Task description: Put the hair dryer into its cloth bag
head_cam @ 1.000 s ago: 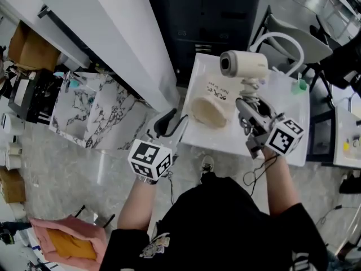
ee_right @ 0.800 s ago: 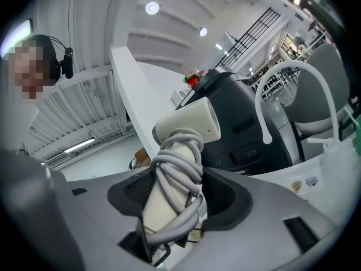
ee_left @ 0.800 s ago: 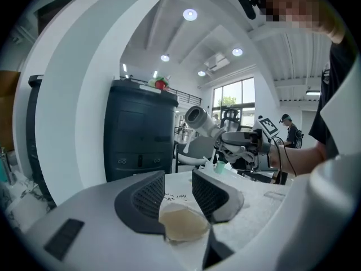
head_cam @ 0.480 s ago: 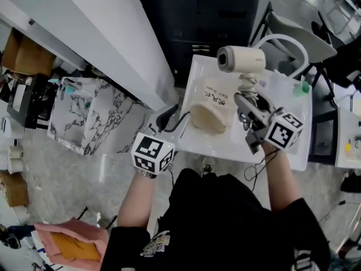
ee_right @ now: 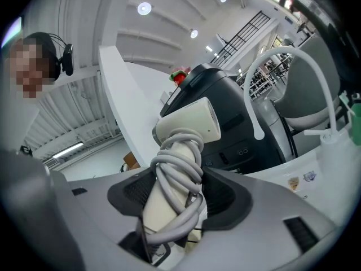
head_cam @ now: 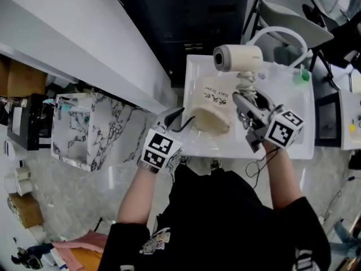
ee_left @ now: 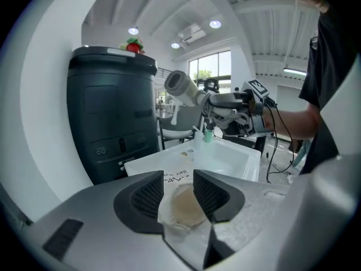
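Right claw (head_cam: 243, 101) is clamped on the hair dryer (head_cam: 237, 58) handle, at 1 o'clock from the cloth bag (head_cam: 213, 109). Left claw (head_cam: 179, 118) is opening around the bag's rim; I'd pinch one lip only.

A white bench (head_cam: 298, 100) fills the head view around 1 o'clock, with a small green-capped bottle (head_cam: 300, 76) standing near its far right corner at 2 o'clock. A tall dark cabinet (head_cam: 186, 16) stands behind it at 12 o'clock, beside a white chair (head_cam: 304, 30). A marble-patterned box (head_cam: 79, 131) sits on the grey floor (head_cam: 73, 202) at 9 o'clock, a cardboard box (head_cam: 22, 78) lies past it toward 10 o'clock, and in the left gripper view a small red and green object (ee_left: 133, 45) rests on the cabinet's top at 11 o'clock.
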Tool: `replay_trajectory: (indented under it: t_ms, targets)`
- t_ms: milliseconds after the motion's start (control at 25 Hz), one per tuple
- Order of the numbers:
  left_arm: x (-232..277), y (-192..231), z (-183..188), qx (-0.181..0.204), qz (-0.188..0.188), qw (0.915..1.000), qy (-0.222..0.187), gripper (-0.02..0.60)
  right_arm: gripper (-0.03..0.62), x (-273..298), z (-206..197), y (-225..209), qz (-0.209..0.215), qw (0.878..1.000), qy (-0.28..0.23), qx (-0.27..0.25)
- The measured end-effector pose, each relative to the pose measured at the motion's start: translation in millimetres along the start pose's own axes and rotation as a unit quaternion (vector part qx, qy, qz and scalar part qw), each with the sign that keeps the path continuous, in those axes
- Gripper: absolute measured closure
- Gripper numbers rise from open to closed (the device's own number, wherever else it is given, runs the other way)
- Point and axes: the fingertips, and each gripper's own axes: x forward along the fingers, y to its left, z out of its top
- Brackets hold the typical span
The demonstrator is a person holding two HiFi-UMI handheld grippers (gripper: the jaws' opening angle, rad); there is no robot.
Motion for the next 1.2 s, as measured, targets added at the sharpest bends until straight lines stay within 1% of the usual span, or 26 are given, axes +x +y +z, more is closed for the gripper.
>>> replay_trajectory:
  t_ms: [120,280,480,720,920,1200]
  targets:
    - [14.9,3.0,-15.1,0.030,-0.033,0.9985,0.031,0.425,0.341,5.1,-3.0,2.7,-0.015,1.000,-0.011,0.007]
    - [34.2,5.1,-32.2,0.059,-0.070,0.9939,0.061,0.422,0.341,8.5,-9.0,4.5,-0.039,0.999,-0.022,0.021]
    - [57.6,5.9,-47.6,0.086,-0.108,0.9867,0.085,0.420,0.341,8.3,-24.5,2.9,-0.069,0.997,-0.026,0.033]
    - [85.8,-2.3,-66.0,0.118,-0.160,0.9743,0.106,0.420,0.341,-2.8,-47.7,1.4,-0.115,0.991,-0.035,0.056]
    - [98.4,-4.0,-72.4,0.137,-0.180,0.9673,0.114,0.420,0.341,-17.9,-63.8,1.0,-0.143,0.987,-0.038,0.068]
    - [110.0,-1.6,-75.1,0.132,-0.190,0.9652,0.121,0.426,0.341,-37.9,-92.3,1.8,-0.174,0.980,-0.040,0.091]
